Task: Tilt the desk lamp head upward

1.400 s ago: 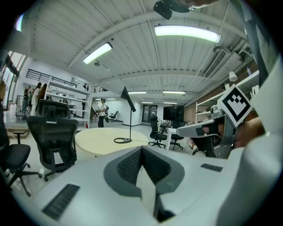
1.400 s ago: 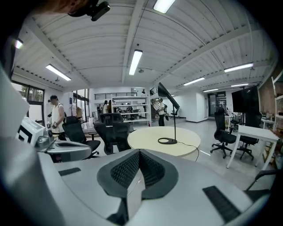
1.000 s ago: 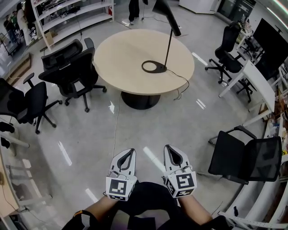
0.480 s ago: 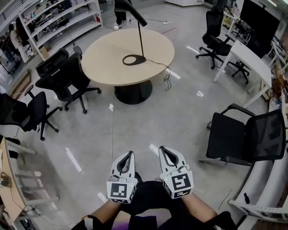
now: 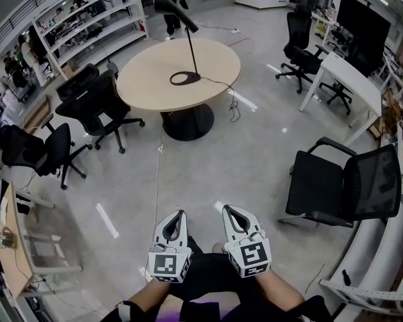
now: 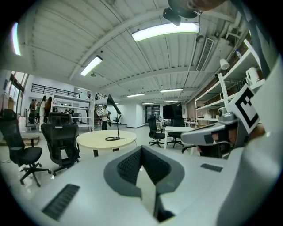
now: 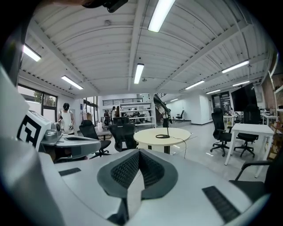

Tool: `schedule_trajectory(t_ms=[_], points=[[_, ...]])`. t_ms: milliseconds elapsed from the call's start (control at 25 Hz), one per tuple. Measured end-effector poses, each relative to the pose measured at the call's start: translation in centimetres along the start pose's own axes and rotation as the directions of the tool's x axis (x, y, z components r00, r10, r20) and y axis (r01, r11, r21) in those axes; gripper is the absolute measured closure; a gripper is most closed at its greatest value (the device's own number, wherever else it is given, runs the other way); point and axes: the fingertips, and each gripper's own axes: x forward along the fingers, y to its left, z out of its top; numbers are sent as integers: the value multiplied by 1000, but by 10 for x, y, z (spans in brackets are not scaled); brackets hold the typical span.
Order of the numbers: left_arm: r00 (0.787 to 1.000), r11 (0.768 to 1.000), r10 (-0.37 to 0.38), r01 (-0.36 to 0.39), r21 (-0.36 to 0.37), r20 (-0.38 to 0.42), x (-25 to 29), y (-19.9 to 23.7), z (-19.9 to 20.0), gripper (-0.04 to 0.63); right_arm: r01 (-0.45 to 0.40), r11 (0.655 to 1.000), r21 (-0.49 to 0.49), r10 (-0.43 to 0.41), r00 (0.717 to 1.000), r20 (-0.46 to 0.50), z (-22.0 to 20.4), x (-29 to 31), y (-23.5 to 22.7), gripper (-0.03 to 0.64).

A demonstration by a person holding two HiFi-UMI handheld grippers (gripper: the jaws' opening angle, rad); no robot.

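The black desk lamp (image 5: 186, 44) stands on a round beige table (image 5: 151, 75) far across the room, its ring base (image 5: 184, 78) near the table's right side and its head (image 5: 176, 7) tilted at the top. It also shows small in the left gripper view, the lamp (image 6: 114, 119), and in the right gripper view, the lamp (image 7: 164, 119). My left gripper (image 5: 179, 215) and right gripper (image 5: 230, 209) are held side by side close to my body, both shut and empty, far from the table. The left gripper (image 6: 140, 150) and right gripper (image 7: 138, 152) point toward the table.
Black office chairs (image 5: 94, 104) stand left of the table, and another chair (image 5: 343, 188) is at my right. A white desk (image 5: 349, 78) with more chairs is at the back right. Shelving (image 5: 82, 25) lines the back left. A cable (image 5: 230, 100) hangs off the table.
The table and lamp have shifted left and farther up in the head view as the view turned. Both grippers stay shut in the same place near my body.
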Motion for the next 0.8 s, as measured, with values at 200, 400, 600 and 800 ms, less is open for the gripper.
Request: schedule_trajectory(t_ms=[200, 400, 600, 800], points=[[1000, 1000, 7, -7, 6, -2, -8, -10, -2, 548, 8, 1000, 8, -8, 1000, 8, -3, -13, -5, 607], [1000, 1000, -2, 2, 12, -3, -7, -21, 0, 548, 9, 1000, 11, -9, 1000, 7, -6, -23, -11, 607], [1000, 1000, -1, 1, 21, -5, -10, -25, 0, 548, 12, 1000, 9, -12, 1000, 15, -5, -27, -13, 607], [1000, 1000, -3, 3, 24, -9, -12, -34, -2, 548, 8, 1000, 4, -8, 1000, 13, -8, -33, -16, 607]])
